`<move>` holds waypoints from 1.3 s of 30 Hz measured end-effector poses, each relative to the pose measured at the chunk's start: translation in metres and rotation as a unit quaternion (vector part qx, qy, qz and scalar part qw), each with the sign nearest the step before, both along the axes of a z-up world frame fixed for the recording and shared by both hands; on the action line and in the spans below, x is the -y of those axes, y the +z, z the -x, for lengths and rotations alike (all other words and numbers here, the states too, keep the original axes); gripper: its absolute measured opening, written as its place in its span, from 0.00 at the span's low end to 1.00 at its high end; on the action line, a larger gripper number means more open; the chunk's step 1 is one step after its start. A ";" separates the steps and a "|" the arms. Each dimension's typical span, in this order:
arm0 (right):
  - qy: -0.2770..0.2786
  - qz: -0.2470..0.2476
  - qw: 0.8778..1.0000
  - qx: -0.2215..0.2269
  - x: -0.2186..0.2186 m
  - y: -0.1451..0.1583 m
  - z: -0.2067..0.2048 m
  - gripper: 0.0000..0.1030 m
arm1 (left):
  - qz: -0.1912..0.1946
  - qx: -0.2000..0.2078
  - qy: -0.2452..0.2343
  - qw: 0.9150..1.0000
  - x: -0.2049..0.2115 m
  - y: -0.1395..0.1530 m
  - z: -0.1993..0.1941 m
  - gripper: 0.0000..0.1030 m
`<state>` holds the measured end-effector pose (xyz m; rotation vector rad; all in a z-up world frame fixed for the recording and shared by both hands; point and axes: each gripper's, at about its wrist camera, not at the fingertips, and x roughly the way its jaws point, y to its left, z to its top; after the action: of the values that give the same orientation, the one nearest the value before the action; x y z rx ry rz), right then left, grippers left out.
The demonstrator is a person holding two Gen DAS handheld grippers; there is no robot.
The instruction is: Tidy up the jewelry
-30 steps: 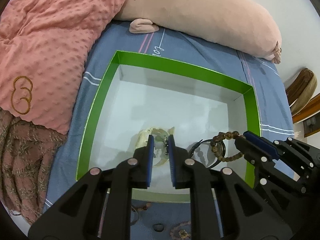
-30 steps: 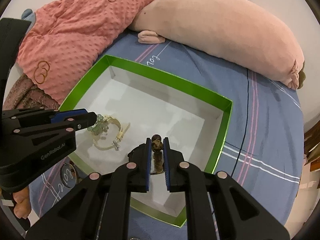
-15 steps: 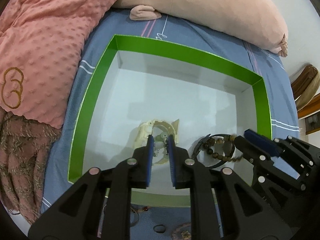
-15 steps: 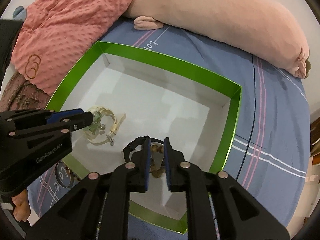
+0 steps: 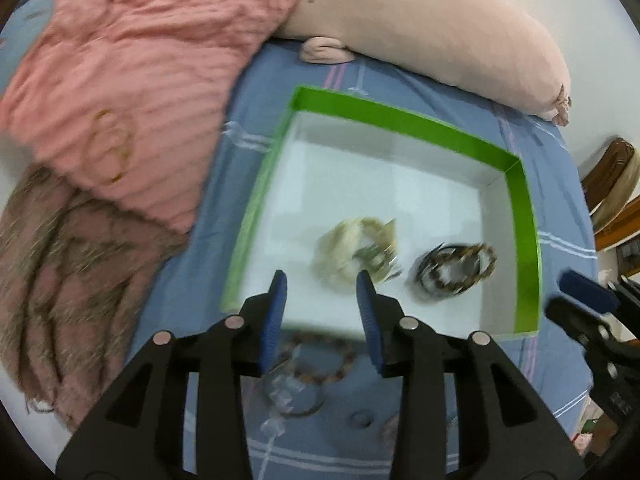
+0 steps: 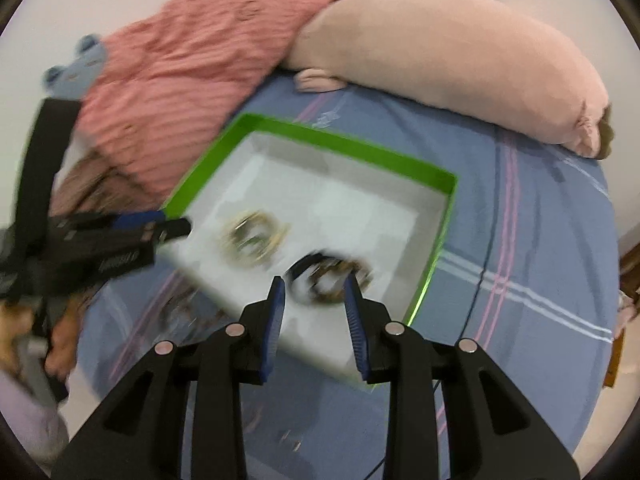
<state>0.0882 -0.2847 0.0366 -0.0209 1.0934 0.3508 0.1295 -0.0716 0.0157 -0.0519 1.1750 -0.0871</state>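
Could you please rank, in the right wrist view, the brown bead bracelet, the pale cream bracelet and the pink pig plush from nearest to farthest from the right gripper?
From the right gripper:
1. Brown bead bracelet, in the green-rimmed box just beyond the fingertips.
2. Pale cream bracelet, further left in the box.
3. Pink pig plush, along the bed's far edge.

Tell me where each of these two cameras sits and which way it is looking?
Left wrist view: rides the left gripper, looking steeply down past its open jaws at the green box; the right gripper shows at the right edge.
Right wrist view: rides the right gripper, jaws open, above the same box; the left gripper and a bare foot show at left.
Both share: cream bracelet, brown bead bracelet, pink blanket, plush pillow.
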 end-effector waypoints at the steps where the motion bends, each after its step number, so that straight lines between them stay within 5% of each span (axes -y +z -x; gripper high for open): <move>1: 0.010 -0.002 1.000 -0.004 -0.002 0.000 0.009 0.30 | -0.006 -0.001 0.004 1.000 -0.007 -0.001 0.007 0.36; 6: 0.064 0.014 0.997 -0.049 -0.025 -0.032 0.055 0.30 | -0.013 -0.030 0.021 0.999 -0.031 -0.023 0.029 0.36; 14: 0.072 0.058 0.988 -0.125 -0.046 -0.109 0.053 0.22 | -0.009 -0.063 0.030 0.998 -0.035 -0.057 0.032 0.36; 39: 0.112 0.122 0.981 -0.100 -0.096 -0.125 0.087 0.23 | -0.045 -0.098 -0.011 0.994 -0.007 -0.101 0.011 0.49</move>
<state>0.0012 -0.1887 -0.0880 -0.3352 1.3338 0.4242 0.1189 -0.0646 -0.0858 0.0321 1.3738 -0.0497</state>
